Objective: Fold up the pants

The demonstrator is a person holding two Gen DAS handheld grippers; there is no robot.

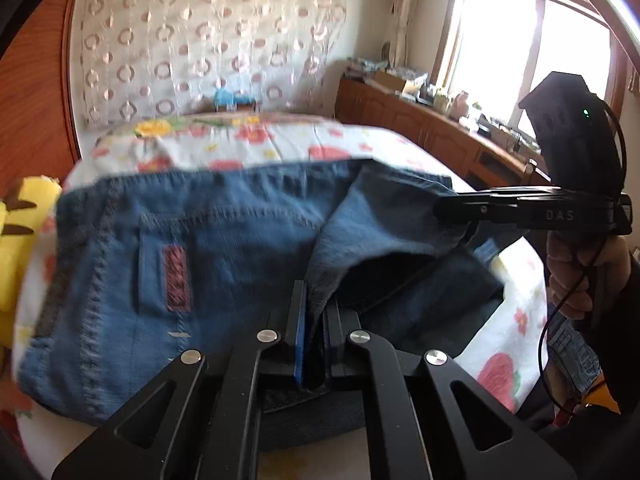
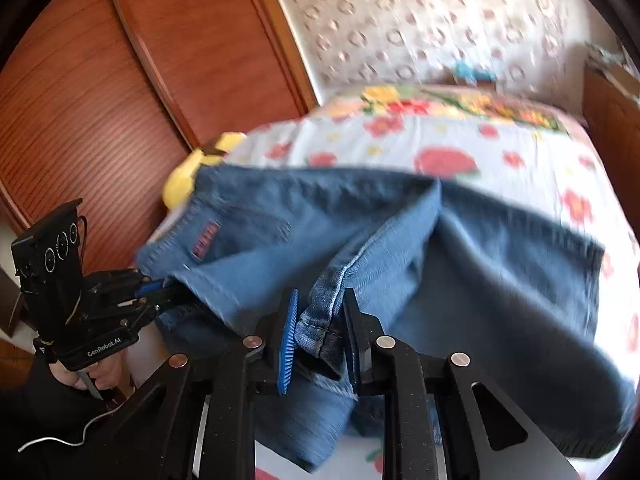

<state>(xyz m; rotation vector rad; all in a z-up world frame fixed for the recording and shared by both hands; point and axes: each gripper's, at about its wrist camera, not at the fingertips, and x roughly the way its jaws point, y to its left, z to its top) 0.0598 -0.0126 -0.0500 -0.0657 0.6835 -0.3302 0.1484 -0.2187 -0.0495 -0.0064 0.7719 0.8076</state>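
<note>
A flowered bedsheet (image 2: 460, 136) is covering the bed, with blue jeans (image 1: 224, 248) lying bunched across it (both views are smearing with blur). The left gripper (image 1: 314, 320) is clamping a denim fold; the right gripper (image 2: 320, 332) is pinching a hem. A yellow plush toy (image 1: 16, 248) is sitting half cut off.

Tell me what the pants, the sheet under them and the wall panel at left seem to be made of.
Pants: blue denim, faded, with visible topstitching and a thick hem.
Sheet: thin woven cloth, probably cotton, matte white with printed red and yellow flowers.
Wall panel: reddish wood or wood veneer, satin finish, fine horizontal ribbing; which one cannot be told.
</note>
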